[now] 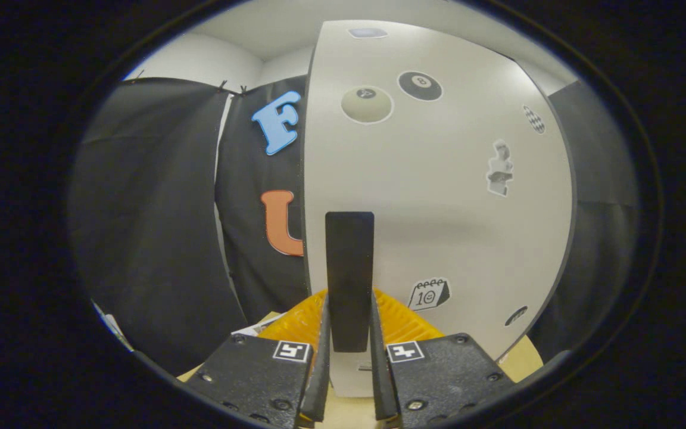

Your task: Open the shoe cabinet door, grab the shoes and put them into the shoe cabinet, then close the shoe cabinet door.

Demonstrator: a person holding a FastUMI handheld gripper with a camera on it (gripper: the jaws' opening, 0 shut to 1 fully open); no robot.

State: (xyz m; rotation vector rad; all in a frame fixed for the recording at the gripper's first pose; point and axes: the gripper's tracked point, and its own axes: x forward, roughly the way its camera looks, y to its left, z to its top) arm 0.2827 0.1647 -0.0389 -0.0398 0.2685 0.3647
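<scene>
The white shoe cabinet door [438, 196], dotted with stickers, stands upright directly ahead. Its dark vertical handle [349, 256] sits near the door's left edge. My gripper [349, 304] has its two fingers pressed against the handle's left and right sides, shut on its lower half. The fingertips [323, 310] reach about halfway up the bar. The door's left edge stands out against the booth wall behind it. I cannot tell whether the door is ajar. The cabinet's inside is hidden behind the door.
The cabinet stands on a light wooden surface [521, 360], which shows under the door's lower right corner. Black cloth [152, 238] hangs as the booth's wall to the left and right of the door. Some paper [253, 326] lies low beside the left finger.
</scene>
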